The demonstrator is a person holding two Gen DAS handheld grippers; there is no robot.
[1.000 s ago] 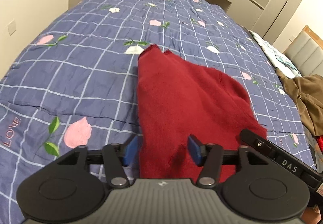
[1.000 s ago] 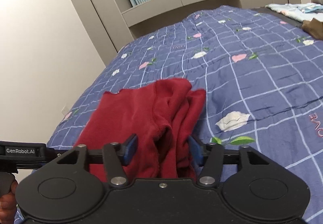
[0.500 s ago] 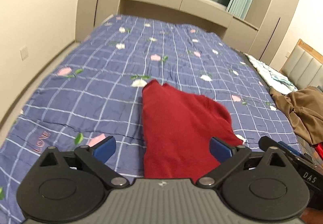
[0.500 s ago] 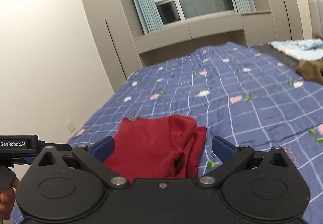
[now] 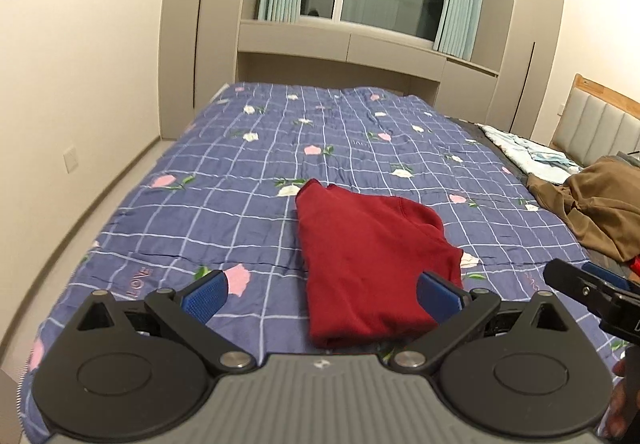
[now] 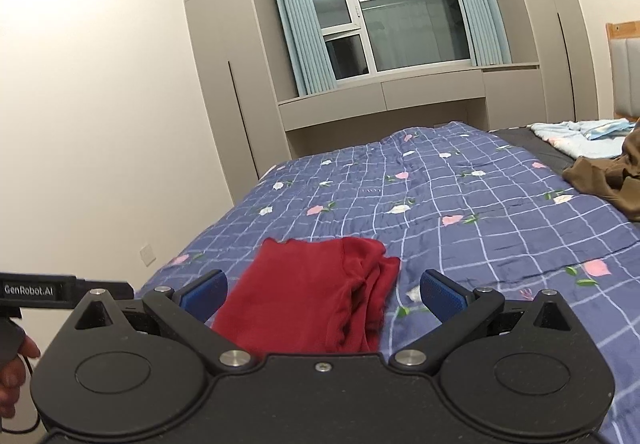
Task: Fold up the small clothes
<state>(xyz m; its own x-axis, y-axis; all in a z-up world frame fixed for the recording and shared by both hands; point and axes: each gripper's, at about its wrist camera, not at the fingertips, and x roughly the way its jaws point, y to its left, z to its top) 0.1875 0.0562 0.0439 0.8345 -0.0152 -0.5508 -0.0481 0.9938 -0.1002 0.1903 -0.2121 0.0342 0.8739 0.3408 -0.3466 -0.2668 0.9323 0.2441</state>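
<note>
On the quilt (image 5: 248, 212), a folded red garment (image 5: 372, 260), both grippers' fingers (image 5: 206, 296) spread wide, empty.

Legible text: "LOVE" is stitched in pink on my bed quilt (image 5: 200, 204) near its front edge. "GenRobot.AI" is printed in white on my left tool (image 6: 28, 290), visible in the right wrist view.
</note>
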